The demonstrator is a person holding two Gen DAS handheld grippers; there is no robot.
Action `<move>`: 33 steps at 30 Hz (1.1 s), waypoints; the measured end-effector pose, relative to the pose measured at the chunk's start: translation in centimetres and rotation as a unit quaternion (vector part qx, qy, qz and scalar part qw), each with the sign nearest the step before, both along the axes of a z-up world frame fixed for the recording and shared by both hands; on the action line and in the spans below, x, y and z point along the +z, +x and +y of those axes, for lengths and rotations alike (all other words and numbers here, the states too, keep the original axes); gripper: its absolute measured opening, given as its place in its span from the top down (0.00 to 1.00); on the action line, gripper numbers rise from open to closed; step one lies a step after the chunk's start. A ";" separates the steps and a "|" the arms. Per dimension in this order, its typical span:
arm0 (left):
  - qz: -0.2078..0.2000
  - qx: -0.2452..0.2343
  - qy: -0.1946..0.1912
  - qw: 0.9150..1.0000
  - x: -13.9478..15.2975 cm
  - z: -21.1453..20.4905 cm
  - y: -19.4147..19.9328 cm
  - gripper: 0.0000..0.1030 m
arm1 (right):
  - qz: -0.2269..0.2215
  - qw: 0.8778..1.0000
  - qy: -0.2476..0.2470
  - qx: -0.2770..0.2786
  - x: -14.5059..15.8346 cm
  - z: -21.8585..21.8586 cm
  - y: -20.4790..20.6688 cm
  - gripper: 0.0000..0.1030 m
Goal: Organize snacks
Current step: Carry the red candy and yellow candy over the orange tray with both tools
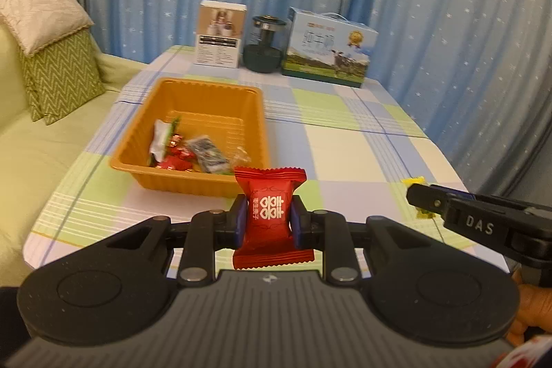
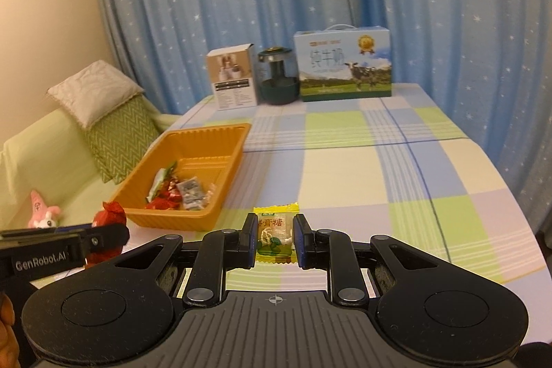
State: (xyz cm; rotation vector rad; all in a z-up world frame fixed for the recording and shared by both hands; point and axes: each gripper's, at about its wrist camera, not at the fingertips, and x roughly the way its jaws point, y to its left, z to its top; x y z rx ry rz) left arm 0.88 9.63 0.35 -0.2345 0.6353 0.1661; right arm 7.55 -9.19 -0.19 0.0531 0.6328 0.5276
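My left gripper (image 1: 269, 223) is shut on a red wrapped candy (image 1: 270, 212) with white characters, held upright just short of the orange tray's near wall. The orange tray (image 1: 193, 181) sits on the checked tablecloth and holds several wrapped snacks (image 1: 186, 154). My right gripper (image 2: 275, 238) is shut on a yellow-and-green wrapped candy (image 2: 275, 235), to the right of the orange tray (image 2: 179, 219). In the right wrist view the left gripper (image 2: 103, 238) shows at the left edge with the red candy (image 2: 110, 212). In the left wrist view the right gripper (image 1: 419, 195) shows at the right with its yellow candy (image 1: 414, 180).
At the table's far end stand a white product box (image 1: 219, 35), a dark glass jar (image 1: 264, 45) and a blue milk carton box (image 1: 327, 49). A green sofa with cushions (image 1: 58, 71) lies left of the table. A pink plush toy (image 2: 43, 211) rests on the sofa. Blue curtains hang behind.
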 end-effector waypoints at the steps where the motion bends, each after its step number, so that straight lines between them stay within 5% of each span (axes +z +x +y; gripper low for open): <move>1: 0.000 0.002 0.001 1.000 0.1 0.4 -0.1 0.78 | 0.000 1.000 0.000 0.002 0.1 0.3 0.0 0.79; 19: -0.005 0.048 0.010 0.999 1.1 7.4 -0.2 0.78 | -0.007 0.998 0.006 0.058 1.1 7.0 1.2 0.79; 33: 0.002 0.031 0.024 0.999 1.3 10.6 2.2 0.78 | -0.009 0.996 0.004 0.087 1.1 11.4 3.2 0.79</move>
